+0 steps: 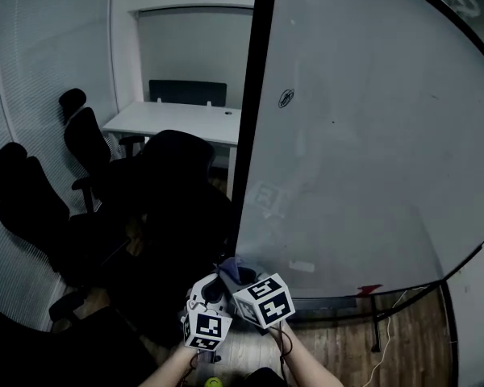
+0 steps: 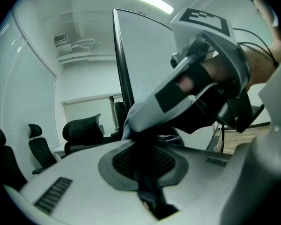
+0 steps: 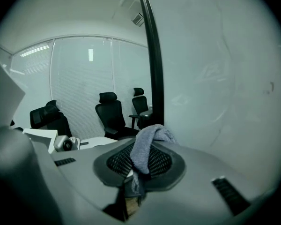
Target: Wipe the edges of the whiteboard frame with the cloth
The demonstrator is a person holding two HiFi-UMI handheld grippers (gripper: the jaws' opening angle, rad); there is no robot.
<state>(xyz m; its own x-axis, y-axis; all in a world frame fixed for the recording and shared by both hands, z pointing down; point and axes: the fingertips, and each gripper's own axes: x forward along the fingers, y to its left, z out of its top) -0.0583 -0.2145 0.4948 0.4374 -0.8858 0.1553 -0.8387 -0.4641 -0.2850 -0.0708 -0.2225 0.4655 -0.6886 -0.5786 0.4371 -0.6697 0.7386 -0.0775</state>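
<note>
Cloth (image 3: 150,139) pinched in left tongs (image 2: 147,165) and right tongs (image 3: 139,172), beside black whiteboard frame (image 1: 248,119)

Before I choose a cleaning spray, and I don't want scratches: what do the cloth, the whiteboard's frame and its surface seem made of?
The cloth: soft grey fabric, fuzzy nap, limp folds. The frame: black, smooth, matte; painted metal or plastic, can't tell which. The surface: hard pale coating, slight sheen with faint smears; exact material unclear.
</note>
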